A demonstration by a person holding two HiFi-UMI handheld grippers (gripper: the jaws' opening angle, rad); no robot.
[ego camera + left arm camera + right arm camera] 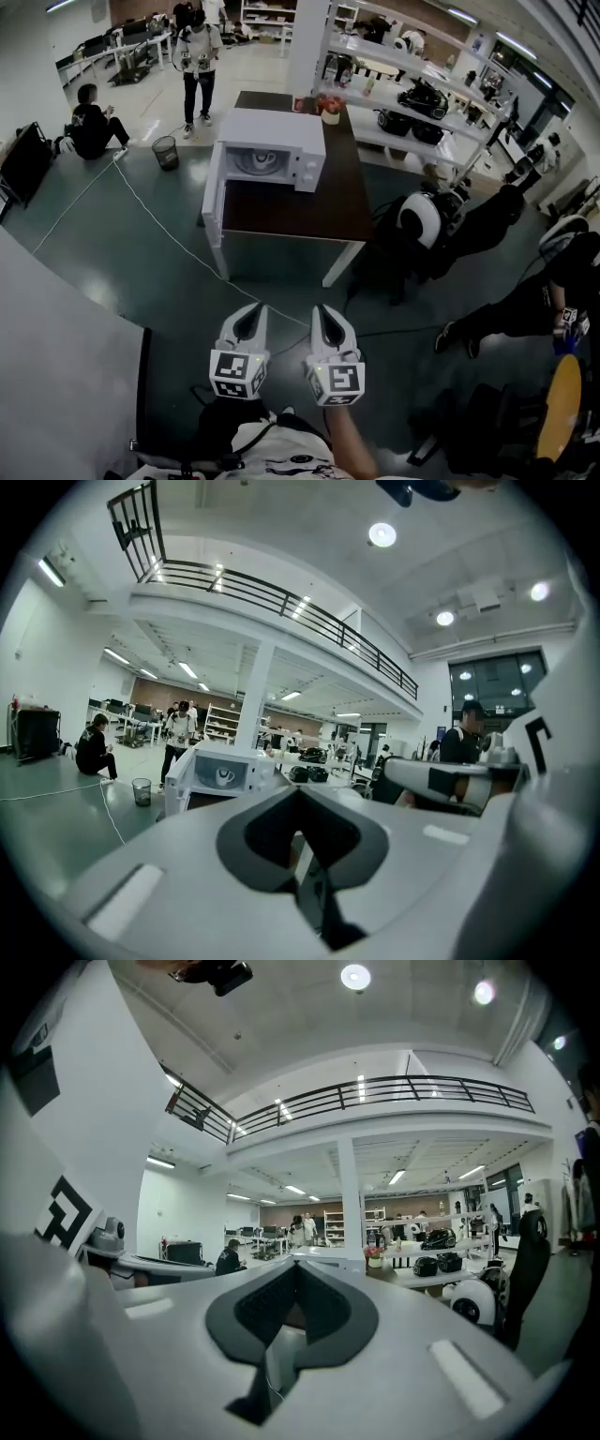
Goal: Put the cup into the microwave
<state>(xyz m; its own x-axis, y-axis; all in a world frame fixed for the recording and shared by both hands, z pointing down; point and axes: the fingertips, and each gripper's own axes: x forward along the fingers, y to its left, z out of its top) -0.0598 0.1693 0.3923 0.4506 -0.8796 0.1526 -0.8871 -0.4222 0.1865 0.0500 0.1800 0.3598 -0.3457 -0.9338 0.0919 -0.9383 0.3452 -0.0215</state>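
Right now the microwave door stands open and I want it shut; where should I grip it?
Probably the free edge of the door, nearest you, coming from its left outer face: it hinges at the left front of the microwave and swings out toward you.

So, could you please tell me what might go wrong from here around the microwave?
1. The white microwave's door stands wide open at the edge of the dark brown table; someone passing could knock it.
2. A thin white cable crosses the green floor between the person and the table, so walking up to it risks a trip or a snag.
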